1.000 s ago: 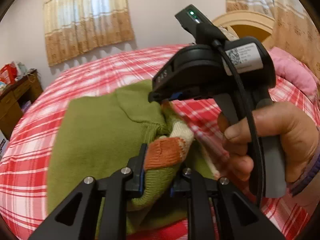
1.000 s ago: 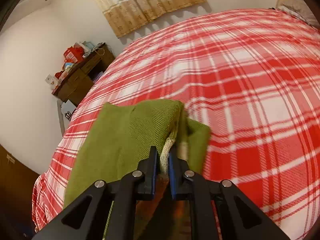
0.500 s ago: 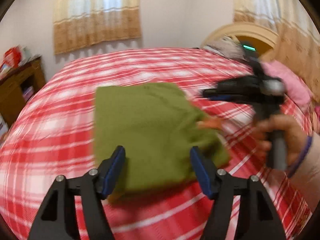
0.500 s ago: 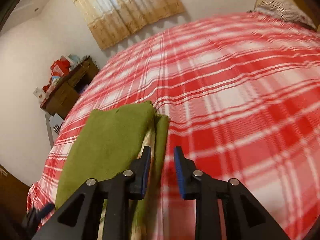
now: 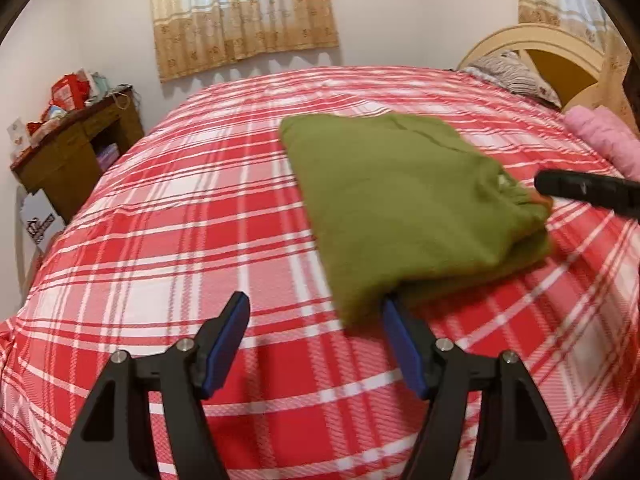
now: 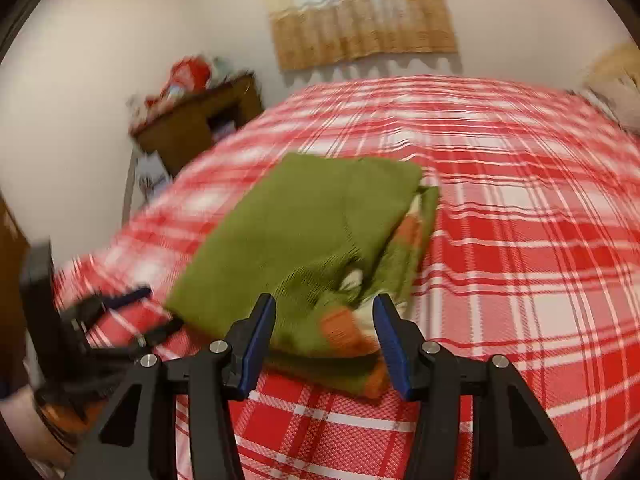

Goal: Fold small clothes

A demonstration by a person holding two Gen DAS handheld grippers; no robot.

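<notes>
A small green sweater (image 5: 408,200) with orange and cream trim lies folded on the red plaid bed (image 5: 180,240). My left gripper (image 5: 316,340) is open and empty, just short of the sweater's near corner. In the right wrist view the sweater (image 6: 304,232) lies just ahead of my right gripper (image 6: 324,336), which is open and empty. The right gripper's tip (image 5: 584,190) shows at the sweater's right edge in the left view. The left gripper (image 6: 100,320) shows blurred at the sweater's left side.
A wooden side table (image 5: 72,152) with clutter stands left of the bed. A pink pillow (image 5: 604,140) and a striped pillow (image 5: 512,72) lie by the headboard (image 5: 560,52). Curtains (image 5: 240,12) hang on the far wall.
Both grippers let go of the sweater, opened wide and drew back. The sweater now lies folded flat on the bed.
</notes>
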